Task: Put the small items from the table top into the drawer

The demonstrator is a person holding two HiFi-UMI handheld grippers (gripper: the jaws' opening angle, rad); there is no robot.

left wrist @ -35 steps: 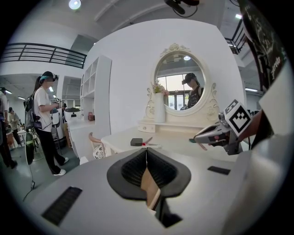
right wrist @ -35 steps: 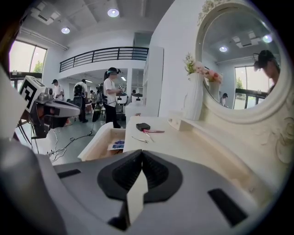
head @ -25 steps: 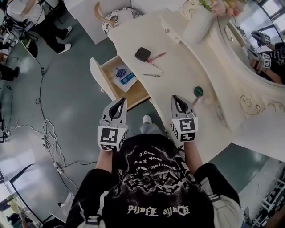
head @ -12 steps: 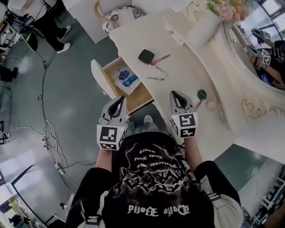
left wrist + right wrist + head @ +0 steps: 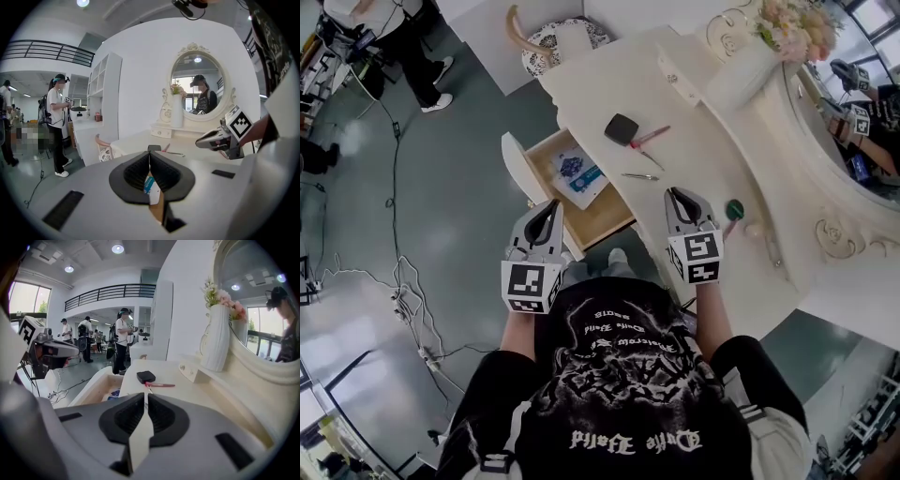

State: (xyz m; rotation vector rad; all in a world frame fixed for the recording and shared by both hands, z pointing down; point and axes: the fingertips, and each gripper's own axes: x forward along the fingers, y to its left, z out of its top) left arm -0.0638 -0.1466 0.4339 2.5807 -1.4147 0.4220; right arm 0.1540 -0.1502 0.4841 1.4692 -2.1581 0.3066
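On the cream dressing table (image 5: 694,141) lie a black case (image 5: 622,128), a red pen (image 5: 653,137), a thin silver pin (image 5: 640,176), a green round item (image 5: 735,208) and a small beige piece (image 5: 754,230). The open drawer (image 5: 602,213) juts out to the left and holds a booklet (image 5: 577,172). My left gripper (image 5: 546,217) hovers at the drawer's near end, shut and empty. My right gripper (image 5: 682,202) is over the table's near edge, left of the green item. Its jaws are starting to open but are still nearly together, with nothing between them.
A white vase of flowers (image 5: 741,66) and a small drawer box (image 5: 680,75) stand at the table's back, below the oval mirror (image 5: 853,103). A stool (image 5: 551,39) sits beyond the table. Cables (image 5: 398,281) trail over the floor on the left, where a person (image 5: 384,37) stands.
The head view has shifted, so table and drawer sit a little lower and further right. Both grippers stay in about the same place, with jaws looking the same.
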